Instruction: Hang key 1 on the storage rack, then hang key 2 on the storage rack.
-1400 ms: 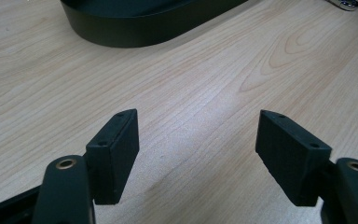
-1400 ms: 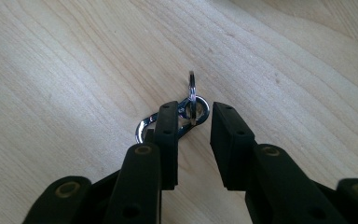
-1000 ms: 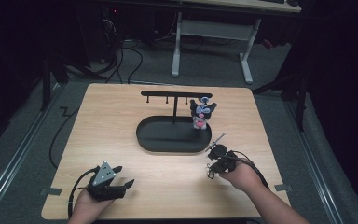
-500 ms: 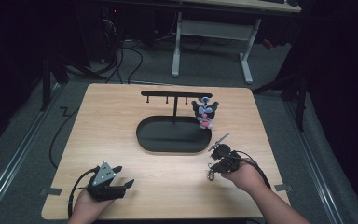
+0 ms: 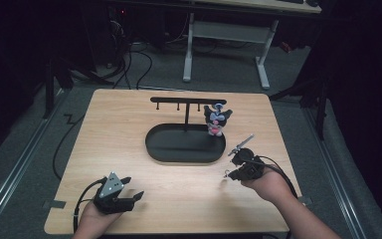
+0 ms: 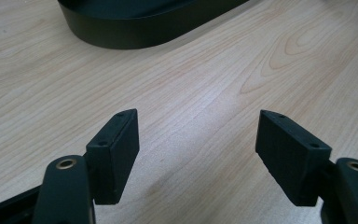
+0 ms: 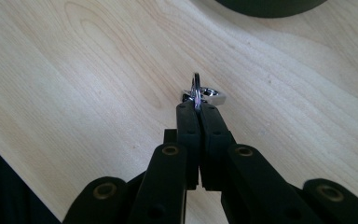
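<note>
My right gripper (image 7: 196, 106) is shut on a small silver key ring with a clasp (image 7: 200, 91), which sticks out past the fingertips just above the wooden table. In the high view the right gripper (image 5: 230, 174) is at the table's right front, with the ring (image 5: 225, 174) at its tip. A black stand has an oval base (image 5: 179, 149) and a top bar with pegs (image 5: 187, 100). A small black, white and pink plush toy (image 5: 215, 120) hangs from it. My left gripper (image 5: 133, 186) rests open at the front left, its jaws (image 6: 196, 140) wide apart over bare wood.
The light wooden table (image 5: 119, 129) has open room on both sides of the stand. The oval base's wall (image 6: 135, 35) lies ahead of the left gripper. Cables trail from both grippers off the front edge. Dark floor, a desk frame and wires lie beyond the far edge.
The right gripper has risen slightly off the table with the ring in its jaws. The plush toy has turned a little on its peg. The left gripper has stayed put.
</note>
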The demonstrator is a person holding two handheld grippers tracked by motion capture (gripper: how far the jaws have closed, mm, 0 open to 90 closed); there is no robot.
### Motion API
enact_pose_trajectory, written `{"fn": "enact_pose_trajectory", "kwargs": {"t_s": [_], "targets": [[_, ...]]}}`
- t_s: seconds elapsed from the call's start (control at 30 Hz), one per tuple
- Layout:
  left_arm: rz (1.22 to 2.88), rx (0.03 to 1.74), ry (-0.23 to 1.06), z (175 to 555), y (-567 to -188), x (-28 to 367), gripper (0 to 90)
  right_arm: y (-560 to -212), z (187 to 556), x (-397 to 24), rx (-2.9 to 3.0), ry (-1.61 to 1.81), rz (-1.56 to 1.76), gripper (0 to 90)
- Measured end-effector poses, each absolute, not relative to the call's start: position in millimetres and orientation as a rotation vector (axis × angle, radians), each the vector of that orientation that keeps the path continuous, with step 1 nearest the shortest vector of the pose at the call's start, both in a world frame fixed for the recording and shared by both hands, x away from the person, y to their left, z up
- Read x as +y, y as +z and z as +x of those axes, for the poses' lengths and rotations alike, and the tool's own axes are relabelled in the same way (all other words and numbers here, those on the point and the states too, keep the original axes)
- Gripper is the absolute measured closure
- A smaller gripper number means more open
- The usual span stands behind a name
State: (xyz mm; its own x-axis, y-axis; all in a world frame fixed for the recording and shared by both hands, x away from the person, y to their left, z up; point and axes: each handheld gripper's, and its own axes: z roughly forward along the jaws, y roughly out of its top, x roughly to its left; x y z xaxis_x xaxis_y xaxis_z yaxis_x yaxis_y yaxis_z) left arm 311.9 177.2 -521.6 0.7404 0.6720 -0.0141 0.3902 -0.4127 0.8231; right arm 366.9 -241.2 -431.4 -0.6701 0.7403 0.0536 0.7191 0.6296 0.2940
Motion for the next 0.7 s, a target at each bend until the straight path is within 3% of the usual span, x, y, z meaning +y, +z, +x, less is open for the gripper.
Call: {"fn": "enact_pose_trajectory", "kwargs": {"t_s": [0.7], "targets": [[2.014, 0.792, 0.409, 318.0, -517.5, 173.0, 31.0, -414.1, 378.5, -234.8, 2.750, 0.435, 1.308, 89.1]]}}
